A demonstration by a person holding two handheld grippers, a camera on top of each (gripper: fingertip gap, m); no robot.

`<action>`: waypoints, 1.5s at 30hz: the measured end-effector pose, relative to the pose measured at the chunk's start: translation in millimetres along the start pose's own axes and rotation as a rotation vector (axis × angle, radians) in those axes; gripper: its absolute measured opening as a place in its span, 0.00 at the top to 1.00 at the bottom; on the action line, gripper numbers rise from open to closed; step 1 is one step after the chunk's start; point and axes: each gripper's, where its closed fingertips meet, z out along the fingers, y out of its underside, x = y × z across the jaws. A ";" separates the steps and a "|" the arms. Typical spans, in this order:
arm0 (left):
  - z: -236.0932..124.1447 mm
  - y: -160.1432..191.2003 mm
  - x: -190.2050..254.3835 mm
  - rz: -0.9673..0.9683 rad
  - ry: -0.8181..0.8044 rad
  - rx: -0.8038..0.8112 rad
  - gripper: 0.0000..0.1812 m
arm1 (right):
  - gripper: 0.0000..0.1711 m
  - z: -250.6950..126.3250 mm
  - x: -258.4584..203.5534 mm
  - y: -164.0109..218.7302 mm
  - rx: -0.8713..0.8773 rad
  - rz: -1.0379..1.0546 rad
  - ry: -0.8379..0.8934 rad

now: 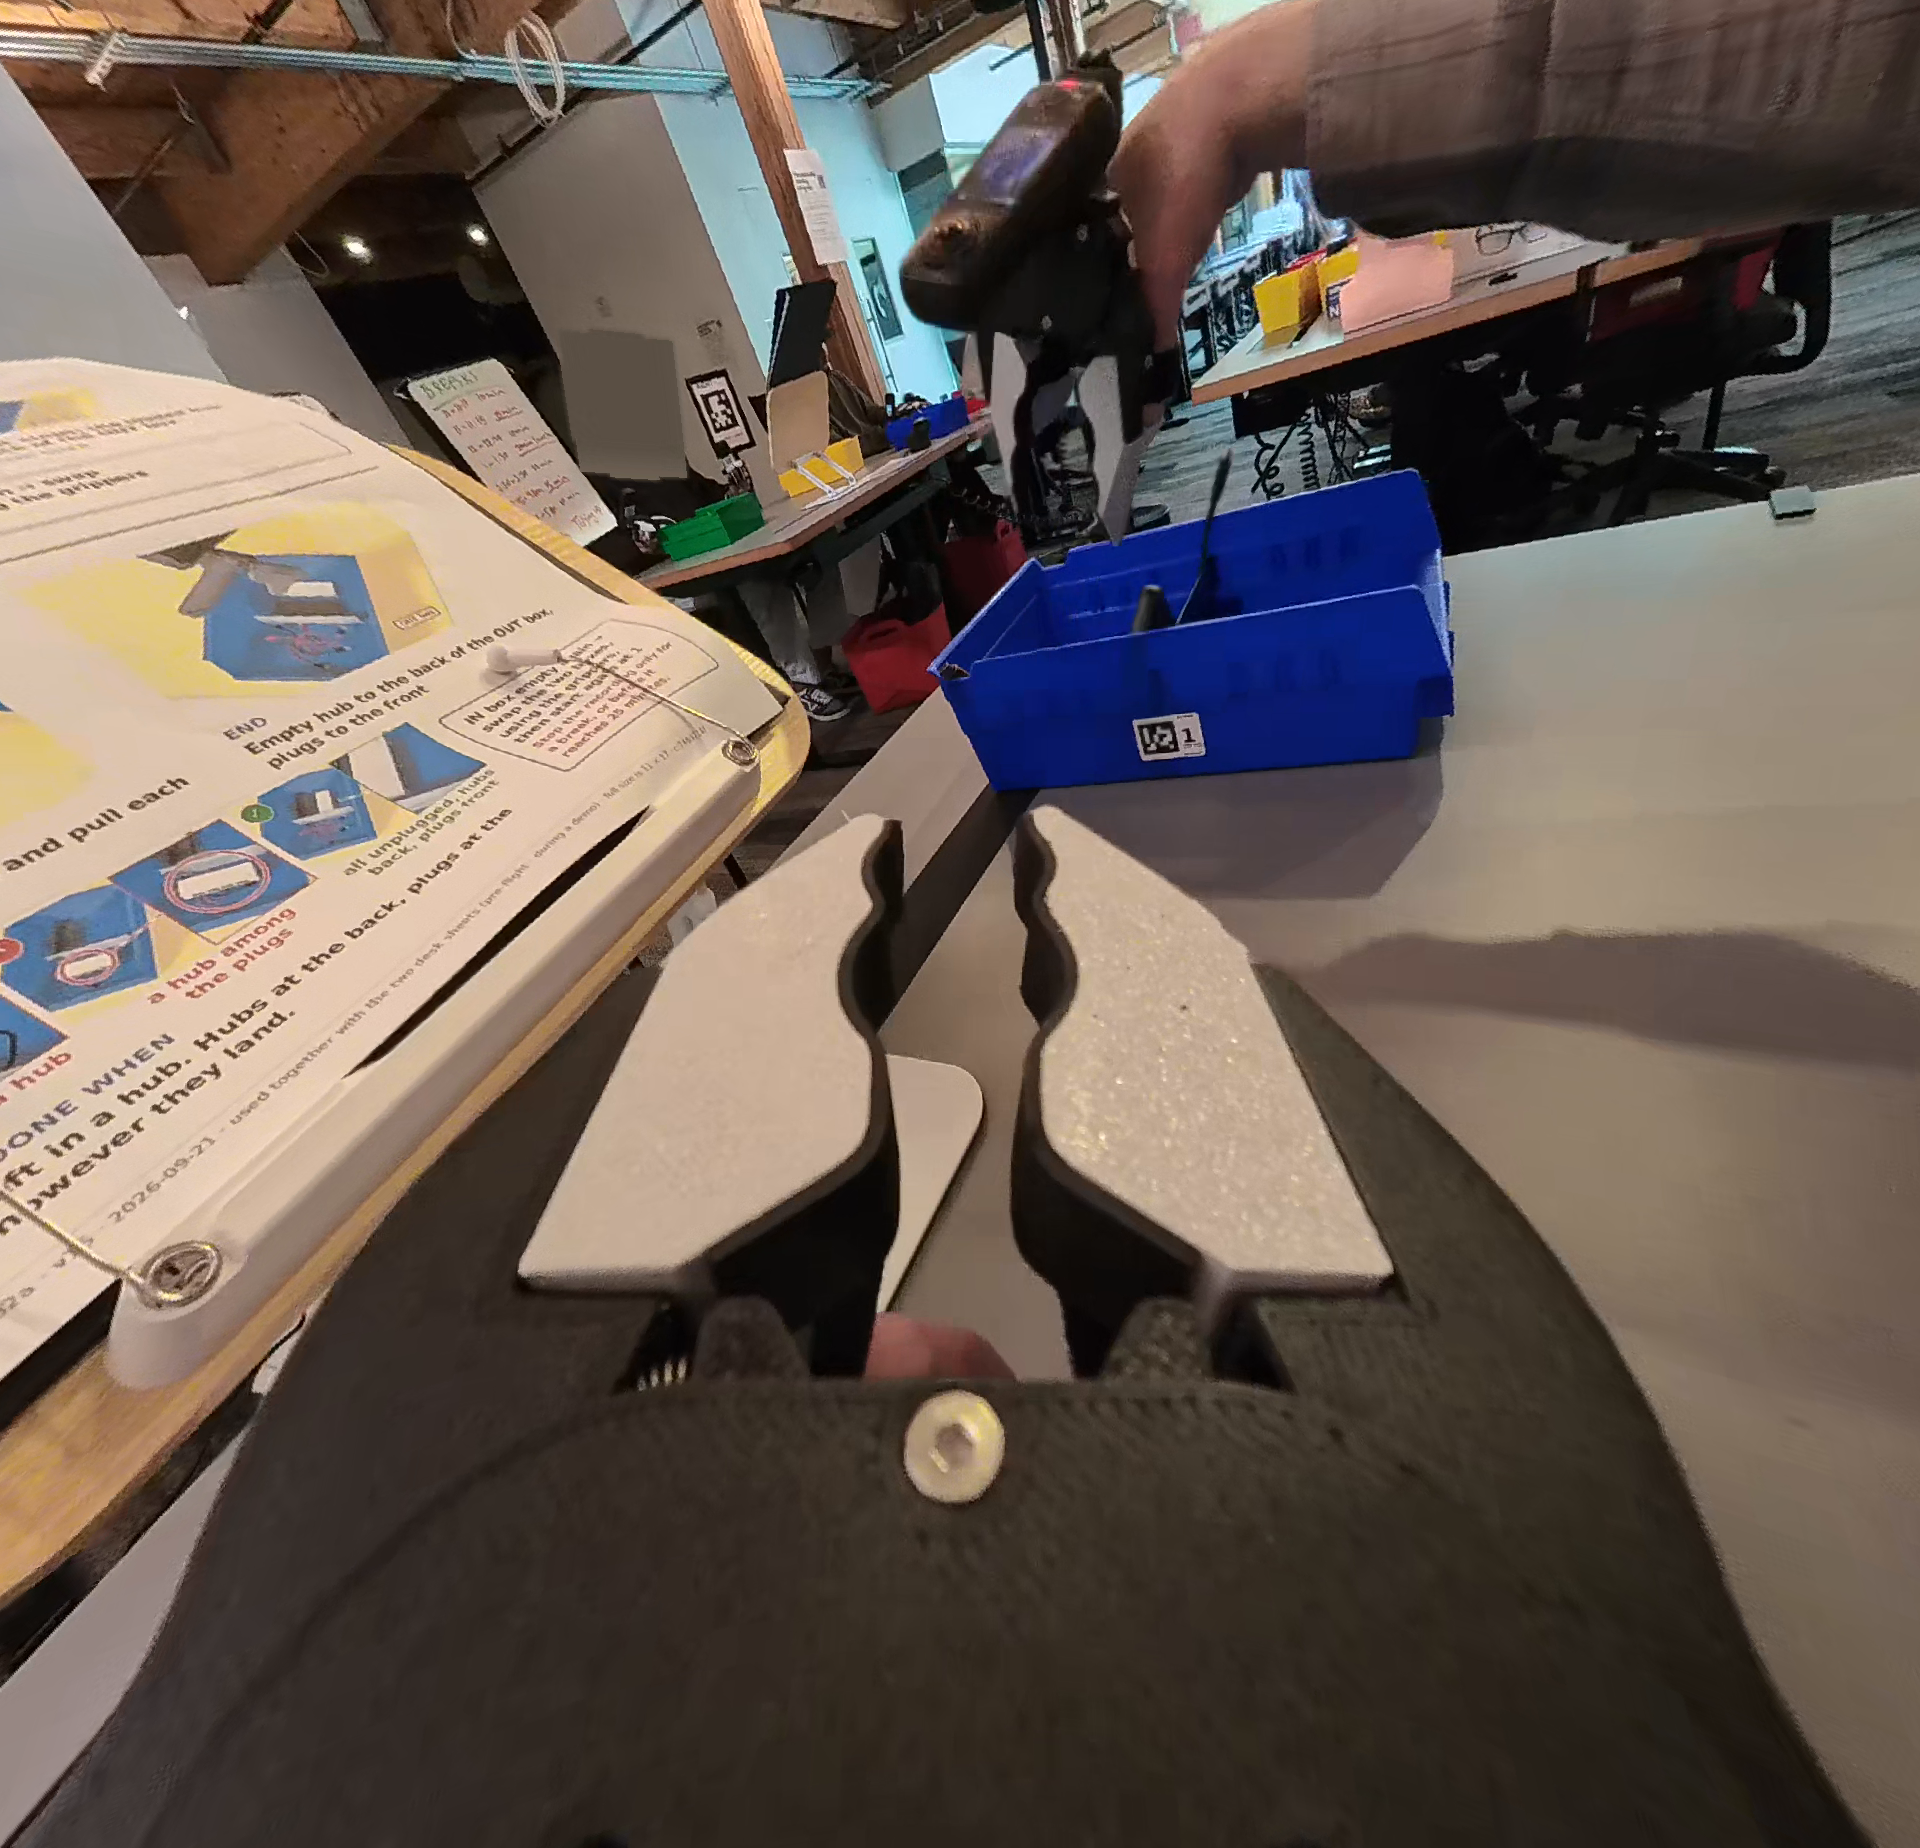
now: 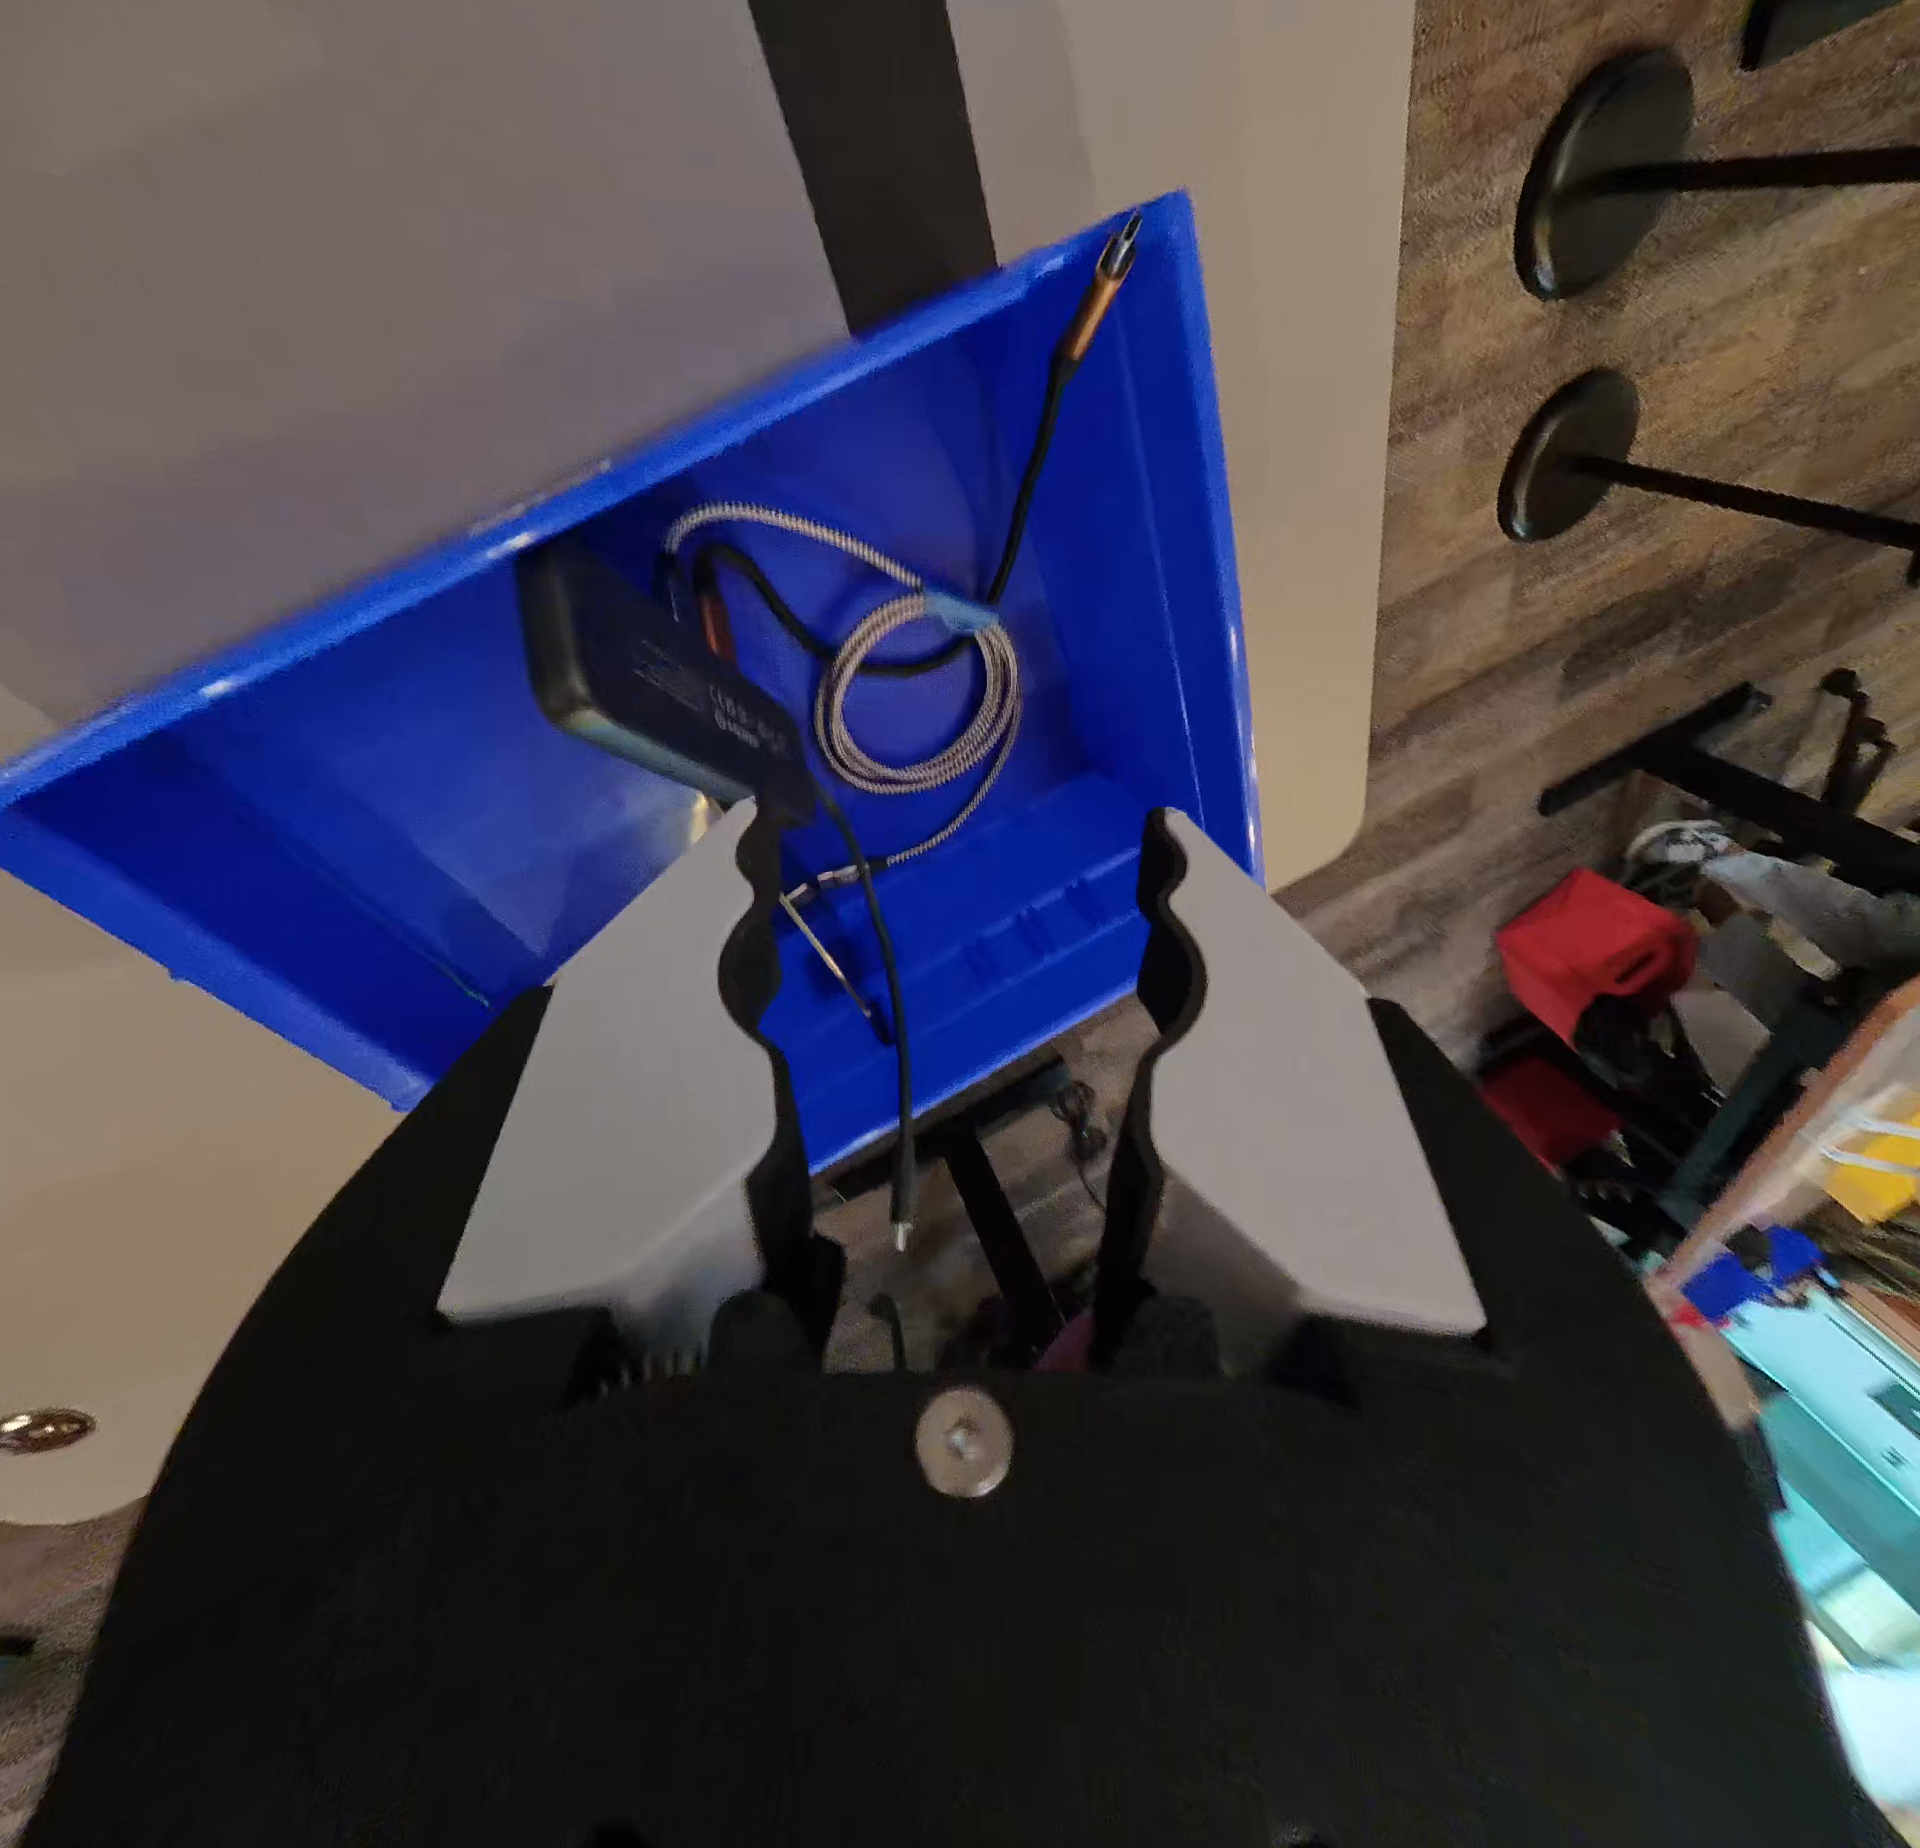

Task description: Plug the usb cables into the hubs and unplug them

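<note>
Main risk as we judge it: the right gripper [image 2: 951,822] hangs over the blue bin [image 2: 312,842], fingers spread and grasping nothing, and the cables below lie crossed. A closing grip could pinch the wrong lead or drag the braided coil [image 2: 920,702] along with it. The thin black cable [image 2: 902,1019] passes right between the fingers and may snag.

Bin contents, right wrist view: a dark hub [image 2: 644,676] against the far wall; the silver braided coil just right of it; a black cable with an orange-collared plug [image 2: 1093,297] propped in the far right corner.

Left gripper [image 1: 956,842] sits low over the grey bench [image 1: 1610,863], near side, fingers parted, empty, well apart from the bin. An instruction sheet [image 1: 260,759] stands to the left.
</note>
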 end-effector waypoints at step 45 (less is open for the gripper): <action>-100.3 -56.4 -96.5 0.416 -0.330 -0.210 0.81 | 0.83 -302.7 -145.4 -280.2 1.821 0.403 0.294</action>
